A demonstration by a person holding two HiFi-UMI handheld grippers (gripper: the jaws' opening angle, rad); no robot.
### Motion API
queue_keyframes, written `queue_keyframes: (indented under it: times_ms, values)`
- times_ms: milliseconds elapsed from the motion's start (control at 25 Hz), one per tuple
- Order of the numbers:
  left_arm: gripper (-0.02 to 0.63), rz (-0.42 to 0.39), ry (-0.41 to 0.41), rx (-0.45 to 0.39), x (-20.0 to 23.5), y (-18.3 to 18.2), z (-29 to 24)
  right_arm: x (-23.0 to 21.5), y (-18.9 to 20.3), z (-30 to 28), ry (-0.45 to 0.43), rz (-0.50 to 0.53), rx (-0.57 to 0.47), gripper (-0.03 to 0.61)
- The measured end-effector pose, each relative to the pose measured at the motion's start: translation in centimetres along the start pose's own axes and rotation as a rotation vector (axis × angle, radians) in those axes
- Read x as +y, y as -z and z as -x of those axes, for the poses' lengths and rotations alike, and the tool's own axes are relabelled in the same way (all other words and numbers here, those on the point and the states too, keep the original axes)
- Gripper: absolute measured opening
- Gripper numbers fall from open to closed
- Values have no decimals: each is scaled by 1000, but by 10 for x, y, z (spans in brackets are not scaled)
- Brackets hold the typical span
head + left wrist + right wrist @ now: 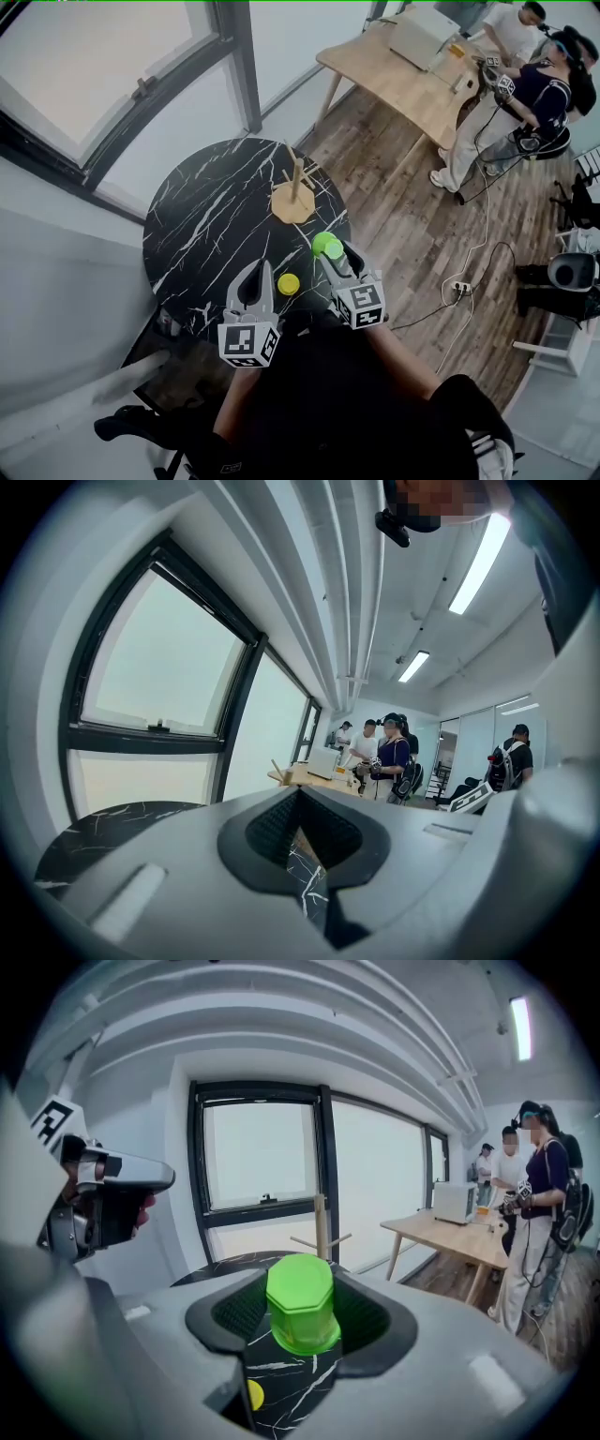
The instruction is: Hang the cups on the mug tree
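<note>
Right gripper [302,1327] fingers grasp a green cup [301,1297] (left gripper [256,272] fingers clenched, empty).

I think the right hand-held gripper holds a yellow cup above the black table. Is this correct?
Not quite: the cup in the right hand-held gripper is green, not yellow; the right gripper view shows it above the black table.

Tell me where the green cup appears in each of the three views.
Head view: the green cup is near the centre, in the right tongs, just below the mug tree.
Left gripper view: not in it.
Right gripper view: centre, gripped between the jaws, in front of the mug tree.
Shared landmark: the black marble table shows in all three.
</note>
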State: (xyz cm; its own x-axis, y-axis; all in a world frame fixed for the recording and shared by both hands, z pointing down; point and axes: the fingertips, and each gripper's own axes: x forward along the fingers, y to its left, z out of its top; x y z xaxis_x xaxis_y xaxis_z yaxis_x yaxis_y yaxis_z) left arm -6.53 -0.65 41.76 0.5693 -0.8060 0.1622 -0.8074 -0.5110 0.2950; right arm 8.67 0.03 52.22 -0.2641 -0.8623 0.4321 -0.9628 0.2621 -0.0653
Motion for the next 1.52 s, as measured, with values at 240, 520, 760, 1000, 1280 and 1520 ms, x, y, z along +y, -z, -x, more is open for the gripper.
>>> queue_keyframes:
  times_ms: [240,520,760,1000,1280,1520]
  values:
    - [-2,-4,-3,-21,-3,-5,3,2,-40,11,-9,3,-94,216]
    - [-2,-14,-3,-31,-6,-12,-2,-7,-86,18,-2,12,-194,216]
    - [-2,-19,2,-41,-6,-18,-9,-17,-114,15,12,32,-253,216]
    - [-2,-17,-2,-38,-5,-18,-17,-22,-125,5,3,35,-272,216]
    - [-2,-10,-21,-37,2,-19,-28,-23,-135,-10,-20,39,-287,216]
    - [-2,-5,-36,-33,9,-20,-38,-25,-136,-28,-41,35,-274,216]
